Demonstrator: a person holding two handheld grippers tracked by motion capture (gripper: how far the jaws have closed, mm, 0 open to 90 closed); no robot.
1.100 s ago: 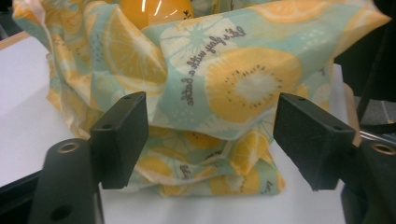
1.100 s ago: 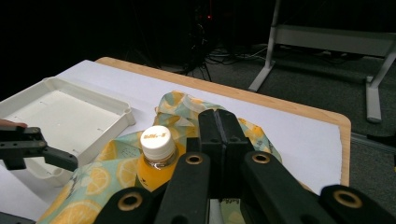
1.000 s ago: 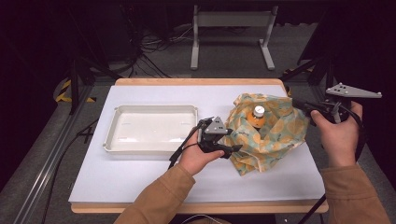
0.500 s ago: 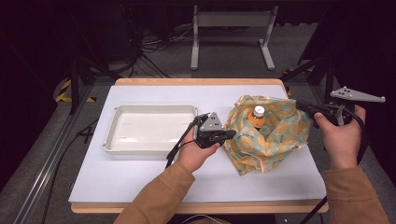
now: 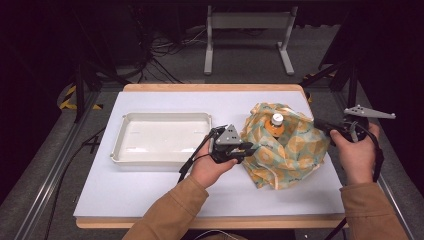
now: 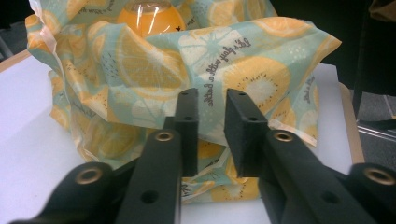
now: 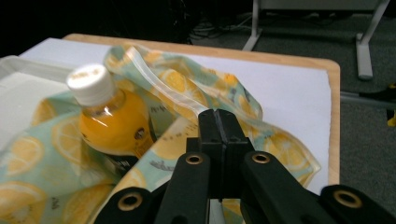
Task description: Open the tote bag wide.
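- While standing right of centre in the high view, fruit-print bag (image 5: pixel 286 150) wraps upright orange juice bottle (image 5: pixel 275 125).
- Left gripper (image 6: pixel 211 133) at bag's left edge, jaws just opened slightly, a narrow gap, apparently clear of the fabric.
- Right gripper (image 7: pixel 219 126) pressed shut at bag's right edge, gripping nothing.
- White tray (image 5: pixel 122 140) left of centre.

Dim room: grey floor (image 5: pixel 165 70), tangled cables (image 5: pixel 165 42) at eleven o'clock, a grey metal stand (image 5: pixel 248 37) at twelve.
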